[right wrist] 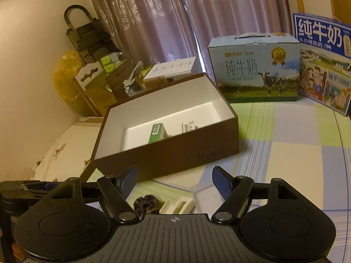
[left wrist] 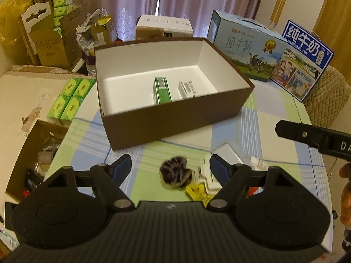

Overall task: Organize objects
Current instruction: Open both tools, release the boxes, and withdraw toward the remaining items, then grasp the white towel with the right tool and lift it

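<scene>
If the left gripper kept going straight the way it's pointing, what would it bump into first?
Probably the dark fuzzy clump lying on the table between the open left gripper fingers. The brown box sits farther beyond it. Depth is hard to judge in this fisheye view.

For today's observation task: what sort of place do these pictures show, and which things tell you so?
Probably a lived-in room at home: a table with a checked cloth, curtains behind it, and milk cartons and tissue packs stacked around.
</scene>
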